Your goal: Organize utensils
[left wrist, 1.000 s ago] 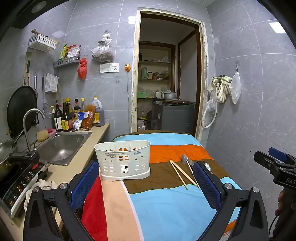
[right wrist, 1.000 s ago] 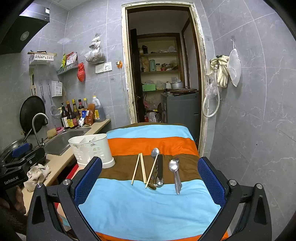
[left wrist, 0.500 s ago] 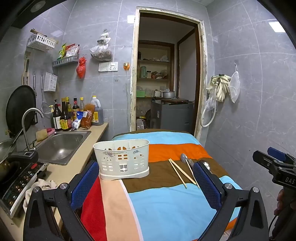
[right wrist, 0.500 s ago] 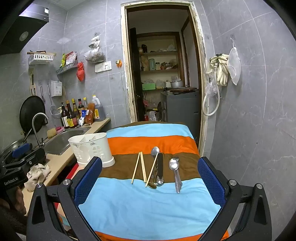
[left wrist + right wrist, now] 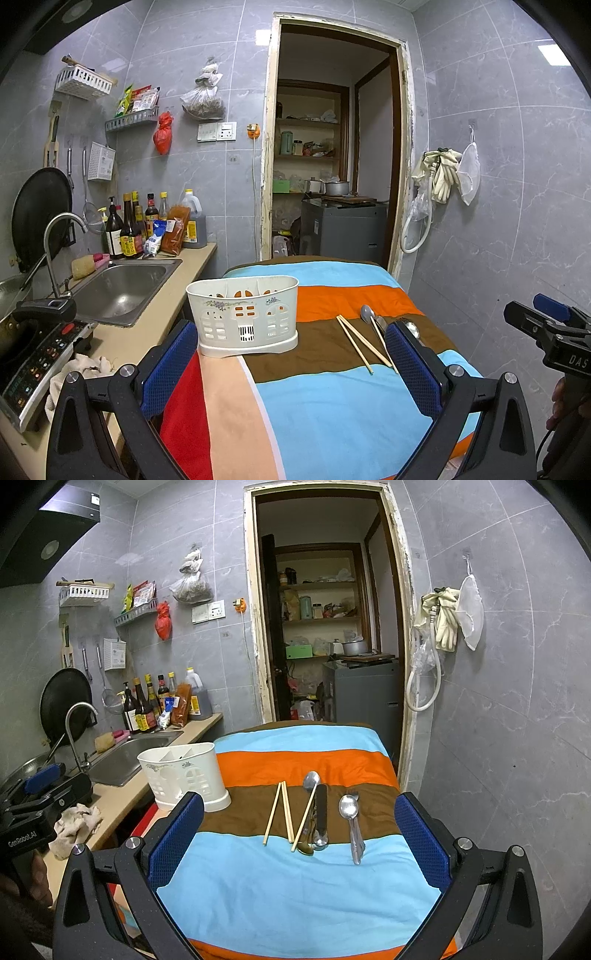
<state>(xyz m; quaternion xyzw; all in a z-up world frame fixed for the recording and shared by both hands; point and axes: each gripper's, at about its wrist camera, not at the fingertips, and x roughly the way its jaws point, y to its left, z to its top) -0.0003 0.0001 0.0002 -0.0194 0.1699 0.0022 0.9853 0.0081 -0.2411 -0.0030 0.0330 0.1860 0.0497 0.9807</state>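
On the striped cloth lay three chopsticks (image 5: 274, 812), three spoons (image 5: 349, 808), one dark-handled utensil (image 5: 321, 809) and one white caddy (image 5: 183, 775).

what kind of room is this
Most likely a small home kitchen: a steel sink with a faucet, sauce bottles on the counter, and a pantry doorway behind.

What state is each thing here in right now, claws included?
Left claw: open, holding nothing.
Right claw: open, holding nothing.
Utensil caddy: upright on the cloth.
Chopsticks: lying flat, loose.
Spoons: lying flat on the striped cloth.
Doorway: open.
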